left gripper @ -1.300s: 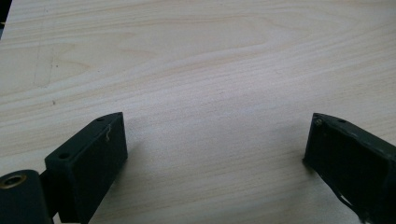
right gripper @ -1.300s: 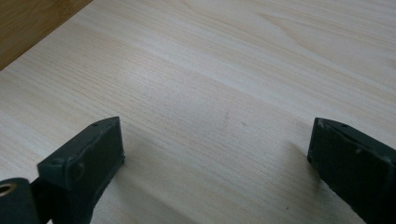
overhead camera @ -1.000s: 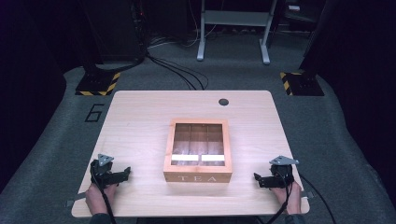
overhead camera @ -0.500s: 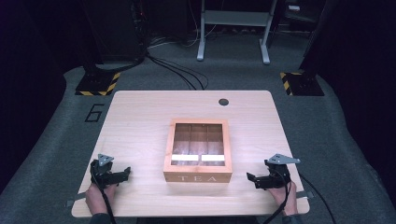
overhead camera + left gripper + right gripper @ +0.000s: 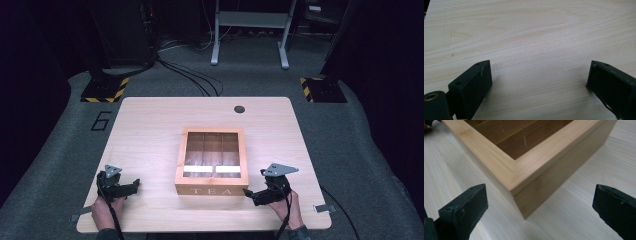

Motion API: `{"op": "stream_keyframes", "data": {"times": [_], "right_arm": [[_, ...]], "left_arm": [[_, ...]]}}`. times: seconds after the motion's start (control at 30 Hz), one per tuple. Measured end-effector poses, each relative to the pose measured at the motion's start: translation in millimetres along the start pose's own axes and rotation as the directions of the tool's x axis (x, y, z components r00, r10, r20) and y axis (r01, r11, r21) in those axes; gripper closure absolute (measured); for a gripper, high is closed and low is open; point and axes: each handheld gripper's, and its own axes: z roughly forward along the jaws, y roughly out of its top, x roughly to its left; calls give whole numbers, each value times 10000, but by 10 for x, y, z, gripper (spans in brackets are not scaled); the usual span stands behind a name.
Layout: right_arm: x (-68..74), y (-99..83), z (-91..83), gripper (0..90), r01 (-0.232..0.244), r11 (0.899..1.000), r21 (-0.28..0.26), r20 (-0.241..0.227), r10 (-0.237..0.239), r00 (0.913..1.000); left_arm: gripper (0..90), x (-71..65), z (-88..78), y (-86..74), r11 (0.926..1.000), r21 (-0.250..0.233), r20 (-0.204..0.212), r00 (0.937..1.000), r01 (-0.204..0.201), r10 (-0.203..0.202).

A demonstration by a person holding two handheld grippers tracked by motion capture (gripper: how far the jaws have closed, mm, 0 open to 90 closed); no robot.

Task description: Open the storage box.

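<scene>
A wooden tea box with a glass-paned lid and "TEA" on its front sits mid-table, lid down. My right gripper is open at the box's front right corner, and in the right gripper view that corner stands between the wide-apart jaws, at their tips. My left gripper rests open near the table's front left, well away from the box; in the left gripper view its jaws are spread over bare wood with nothing between them.
The light wooden table has a round cable hole at the back. Cables trail from both grippers off the front edge. Beyond the table are a grey floor, stand bases with hazard stripes and a metal frame.
My right gripper has moved left and turned toward the box's front right corner. The left gripper has stayed in place.
</scene>
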Motion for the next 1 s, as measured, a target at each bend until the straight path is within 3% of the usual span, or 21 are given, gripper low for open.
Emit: {"op": "stream_keyframes", "data": {"times": [0.2,0.43,0.53,1.0], "right_arm": [[102,46,67,125,548,9985,-75,-17,-548,9985],[154,59,88,243,846,9964,-93,-87,-847,9964],[170,55,99,310,768,9970,-99,43,-767,9970],[172,5,64,423,1081,9941,-90,76,-1080,9941]], "left_arm": [[56,0,0,0,10000,-1,-3,10000,-1,1],[56,0,0,0,10000,-2,-4,10000,-1,1],[56,0,0,0,10000,3,0,10000,-6,6],[56,0,0,1,10000,4,-3,10000,-1,1]]}}
